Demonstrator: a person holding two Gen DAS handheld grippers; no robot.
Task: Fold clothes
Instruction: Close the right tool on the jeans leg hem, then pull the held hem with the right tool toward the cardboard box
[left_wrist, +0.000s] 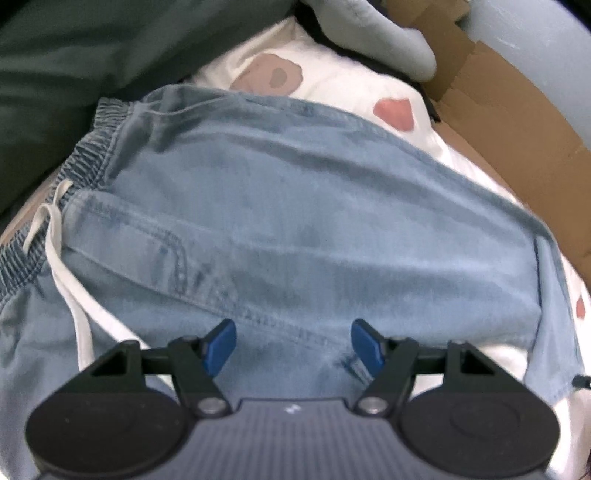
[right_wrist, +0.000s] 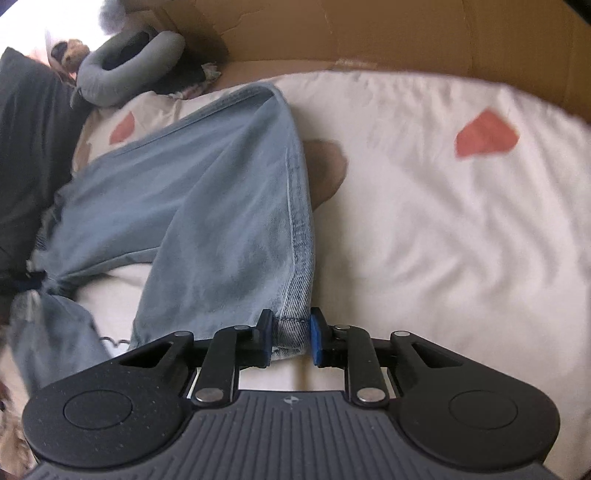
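Light blue denim trousers (left_wrist: 280, 221) with an elastic waistband and a white drawstring (left_wrist: 66, 273) lie on a white sheet with pink and brown patches (left_wrist: 369, 88). My left gripper (left_wrist: 293, 345) is open, its blue pads spread just above the seat of the trousers, holding nothing. In the right wrist view a trouser leg (right_wrist: 229, 206) runs away from me. My right gripper (right_wrist: 290, 341) is shut on the hem of that leg, with the hem pinched between the pads.
A dark green cloth (left_wrist: 74, 66) lies at the left. A grey neck pillow (right_wrist: 125, 70) sits at the far end. Brown cardboard (right_wrist: 369, 33) lines the far side of the sheet (right_wrist: 443, 221). A dark garment (right_wrist: 26, 147) lies at the left edge.
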